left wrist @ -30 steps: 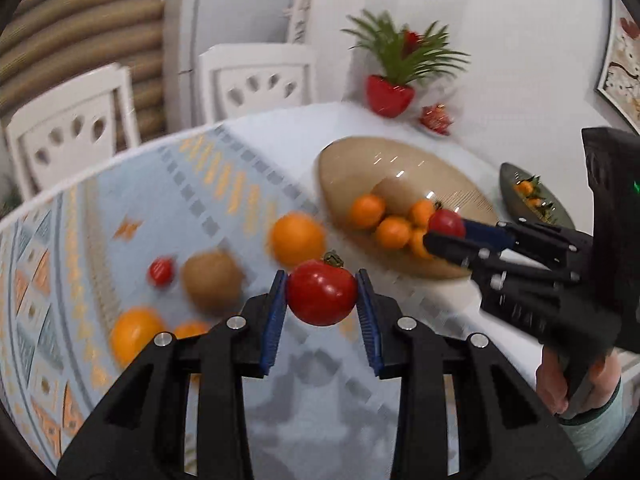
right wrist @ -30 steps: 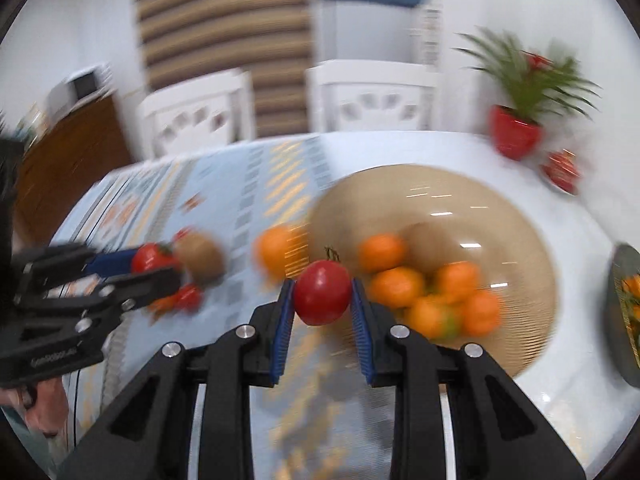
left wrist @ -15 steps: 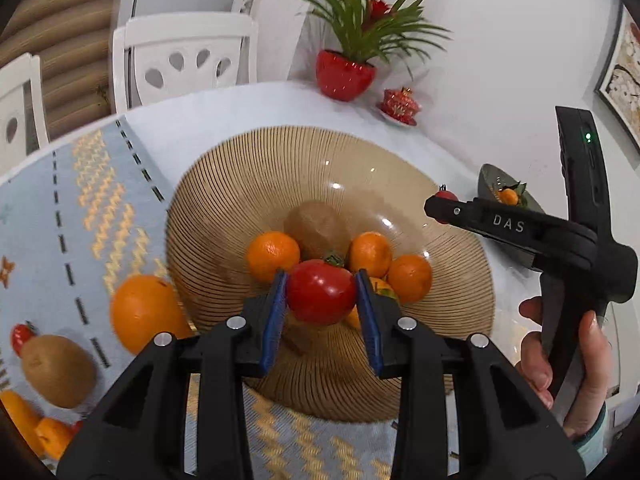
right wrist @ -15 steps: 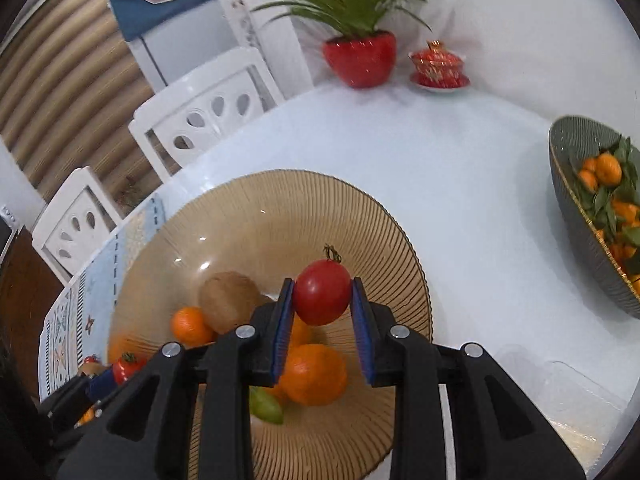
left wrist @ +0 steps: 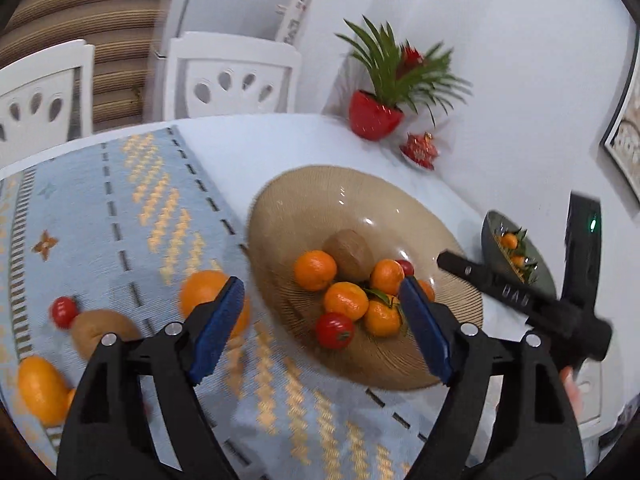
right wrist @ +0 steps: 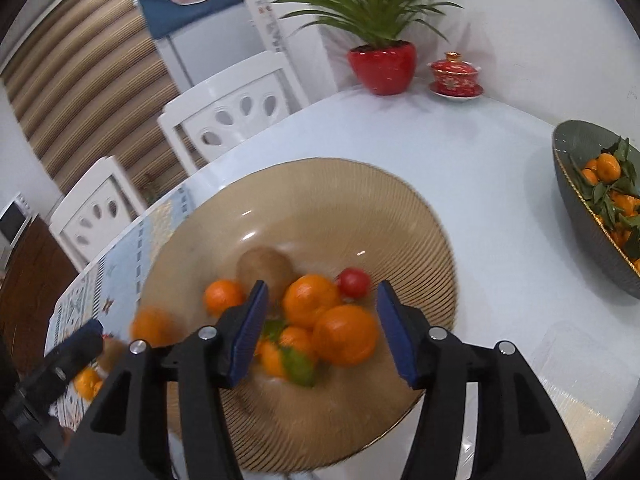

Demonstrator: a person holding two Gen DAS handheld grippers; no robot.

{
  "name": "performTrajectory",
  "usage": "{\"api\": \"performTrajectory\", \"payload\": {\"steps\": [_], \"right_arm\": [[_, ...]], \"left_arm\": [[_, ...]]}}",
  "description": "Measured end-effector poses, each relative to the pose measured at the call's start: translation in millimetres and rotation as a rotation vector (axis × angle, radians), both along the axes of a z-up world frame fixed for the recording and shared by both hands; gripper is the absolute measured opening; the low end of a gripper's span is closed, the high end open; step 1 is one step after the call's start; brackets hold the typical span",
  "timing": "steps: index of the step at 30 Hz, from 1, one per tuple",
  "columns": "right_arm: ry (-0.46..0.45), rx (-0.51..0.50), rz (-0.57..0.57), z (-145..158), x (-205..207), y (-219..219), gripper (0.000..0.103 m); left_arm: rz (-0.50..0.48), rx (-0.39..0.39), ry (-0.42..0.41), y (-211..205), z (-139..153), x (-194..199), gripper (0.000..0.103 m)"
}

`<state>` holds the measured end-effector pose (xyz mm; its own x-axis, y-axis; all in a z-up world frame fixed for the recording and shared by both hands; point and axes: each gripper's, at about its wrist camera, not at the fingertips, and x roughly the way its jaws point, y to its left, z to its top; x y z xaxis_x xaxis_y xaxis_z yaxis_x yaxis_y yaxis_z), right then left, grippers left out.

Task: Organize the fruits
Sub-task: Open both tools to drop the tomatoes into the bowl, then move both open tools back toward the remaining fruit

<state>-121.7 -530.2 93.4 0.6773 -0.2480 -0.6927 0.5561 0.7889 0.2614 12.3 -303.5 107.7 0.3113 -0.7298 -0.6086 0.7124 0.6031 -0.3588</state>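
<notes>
A ribbed amber glass bowl (left wrist: 304, 200) holds several oranges, a kiwi (left wrist: 348, 254) and two red tomatoes (left wrist: 334, 330) (right wrist: 352, 283). It also shows in the right wrist view (right wrist: 400, 208). My left gripper (left wrist: 320, 328) is open and empty, above the bowl's near rim. My right gripper (right wrist: 318, 332) is open and empty, over the fruit pile. On the blue mat (left wrist: 120, 208) lie a large orange (left wrist: 204, 292), a kiwi (left wrist: 100, 330), a small tomato (left wrist: 63, 311) and another orange (left wrist: 40, 388).
A dark bowl of leafy mandarins (right wrist: 600, 196) stands at the right. A red-potted plant (right wrist: 380, 64) and a red lidded cup (right wrist: 456, 76) stand by the wall. White chairs (left wrist: 232, 76) stand behind the table.
Both grippers have opened and let go of their tomatoes, which now lie in the amber bowl. Both grippers have drawn back a little from the bowl.
</notes>
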Motion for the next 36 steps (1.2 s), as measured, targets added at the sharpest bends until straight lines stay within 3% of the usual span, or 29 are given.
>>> {"api": "performTrajectory", "payload": {"steps": [5, 13, 19, 28, 36], "right_arm": [[-0.05, 0.026, 0.092, 7.7, -0.5, 36.6, 0.057], [-0.067, 0.025, 0.219, 16.6, 10.2, 97.2, 0.057], [-0.041, 0.006, 0.31, 5.4, 19.3, 144.6, 0.063], [0.043, -0.009, 0.419, -34.5, 35.6, 201.2, 0.066], [0.078, -0.063, 0.464, -54.3, 36.0, 229.1, 0.073]], "left_arm": [[0.078, -0.074, 0.013, 61.7, 12.0, -4.7, 0.079], [0.242, -0.104, 0.007, 157.3, 17.7, -3.1, 0.079], [0.408, -0.112, 0.048, 225.4, -1.9, 6.9, 0.084], [0.517, 0.06, -0.021, 243.7, -41.6, -2.6, 0.088], [0.543, 0.092, -0.041, 242.0, -57.3, -12.1, 0.088]]}}
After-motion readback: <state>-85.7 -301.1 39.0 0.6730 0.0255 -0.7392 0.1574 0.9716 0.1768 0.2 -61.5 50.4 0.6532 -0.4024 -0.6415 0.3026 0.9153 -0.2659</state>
